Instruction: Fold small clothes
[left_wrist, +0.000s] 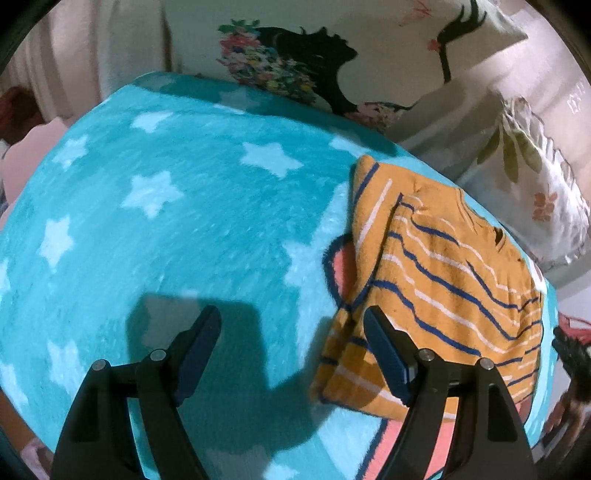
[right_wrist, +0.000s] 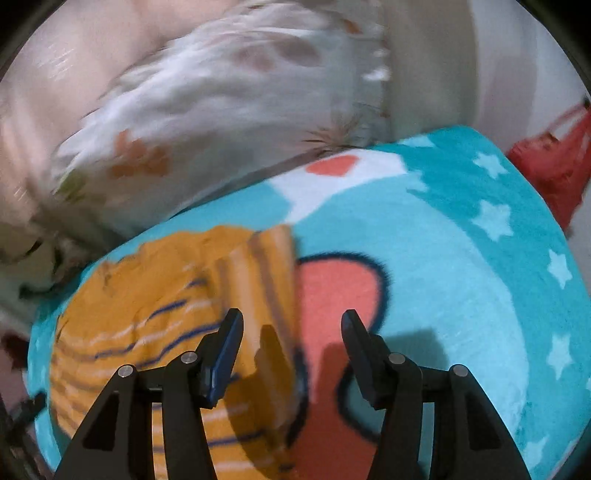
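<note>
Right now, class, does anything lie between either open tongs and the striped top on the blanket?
Nothing visible does. The left tongs and right tongs are open just above the striped top, with only the blanket beneath.

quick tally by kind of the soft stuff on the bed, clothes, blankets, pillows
Clothes: 1, the orange striped shirt, partly folded, held by neither tongs
Blankets: 1, the turquoise star blanket under it
Pillows: 2, the lady-print pillow and the leaf-print pillow
Total: 4
</note>
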